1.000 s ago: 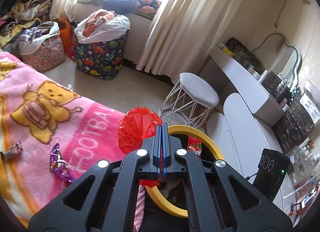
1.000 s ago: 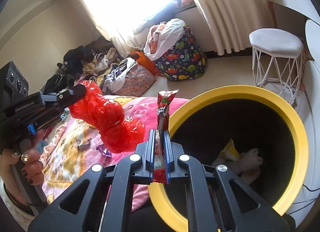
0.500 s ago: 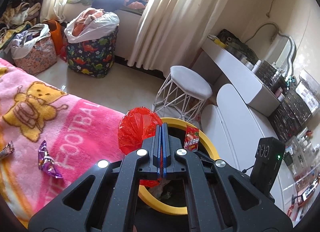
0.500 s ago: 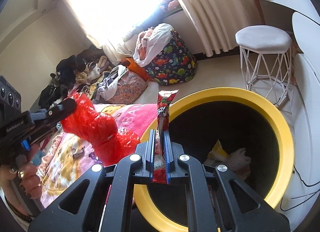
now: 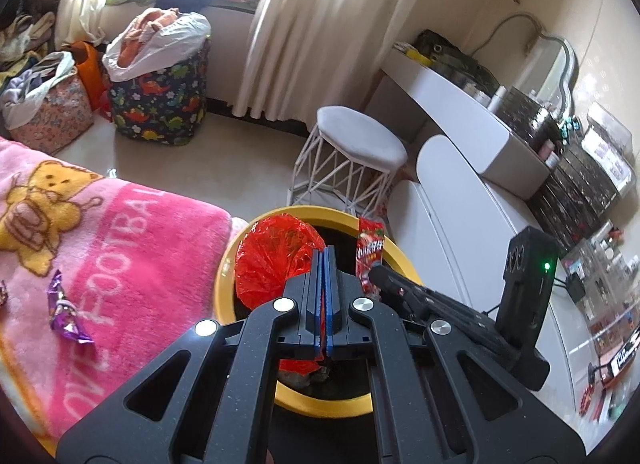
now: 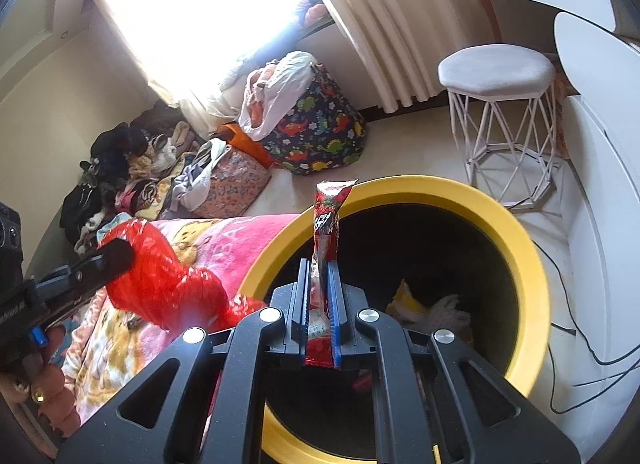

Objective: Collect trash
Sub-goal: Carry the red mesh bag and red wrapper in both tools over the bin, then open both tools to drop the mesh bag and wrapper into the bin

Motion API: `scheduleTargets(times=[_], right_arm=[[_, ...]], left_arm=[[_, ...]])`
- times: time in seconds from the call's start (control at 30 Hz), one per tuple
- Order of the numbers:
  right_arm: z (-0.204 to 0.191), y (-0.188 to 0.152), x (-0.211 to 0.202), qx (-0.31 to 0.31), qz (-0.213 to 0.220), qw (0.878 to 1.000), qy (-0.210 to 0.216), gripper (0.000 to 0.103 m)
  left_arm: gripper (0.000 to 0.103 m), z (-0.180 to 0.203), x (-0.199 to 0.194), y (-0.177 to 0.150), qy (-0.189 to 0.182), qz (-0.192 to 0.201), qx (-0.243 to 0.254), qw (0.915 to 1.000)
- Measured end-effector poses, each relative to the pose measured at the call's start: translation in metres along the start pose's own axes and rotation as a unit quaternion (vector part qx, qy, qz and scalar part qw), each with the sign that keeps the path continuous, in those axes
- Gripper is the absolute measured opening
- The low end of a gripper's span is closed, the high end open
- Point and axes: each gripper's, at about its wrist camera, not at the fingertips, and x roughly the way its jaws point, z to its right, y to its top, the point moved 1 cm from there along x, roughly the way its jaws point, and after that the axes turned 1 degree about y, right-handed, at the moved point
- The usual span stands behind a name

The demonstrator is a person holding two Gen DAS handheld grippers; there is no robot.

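My left gripper (image 5: 324, 260) is shut on a crumpled red plastic wrapper (image 5: 272, 260) and holds it over the left rim of the yellow-rimmed black trash bin (image 5: 320, 404). My right gripper (image 6: 322, 272) is shut on a long red snack wrapper (image 6: 326, 223), upright above the bin (image 6: 520, 264), which holds some crumpled trash (image 6: 424, 304). The red plastic wrapper (image 6: 168, 280) and left gripper show at the left of the right wrist view. The snack wrapper (image 5: 370, 252) shows in the left wrist view.
A purple candy wrapper (image 5: 64, 312) lies on the pink blanket (image 5: 120, 232). A white stool (image 5: 356, 151), a dinosaur-print basket (image 5: 160, 103) and a white desk (image 5: 460, 111) stand beyond the bin. A cable (image 6: 580, 364) runs on the floor by the bin.
Both grippers have moved over the bin with their wrappers. The red plastic wrapper now hangs above the bin's rim. The snack wrapper is further over the opening.
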Motion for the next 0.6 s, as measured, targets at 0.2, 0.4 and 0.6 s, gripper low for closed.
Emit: scheduleTargets(times=[0.2, 0.4, 0.6], right_arm=[[0.015, 0.001, -0.002, 0.019, 0.001, 1.000, -0.014, 0.010], [0.028, 0.001, -0.004, 0.036, 0.001, 0.999, -0.027, 0.010], [0.029, -0.001, -0.006, 0.046, 0.003, 0.998, -0.036, 0.038]], left_arm=[[0.000, 0.009, 0.012, -0.008, -0.010, -0.016, 0.010, 0.9998], [0.005, 0.018, 0.024, -0.016, -0.020, -0.038, 0.019, 0.9989], [0.056, 0.015, 0.024, -0.019, -0.006, -0.036, 0.015, 0.9992]])
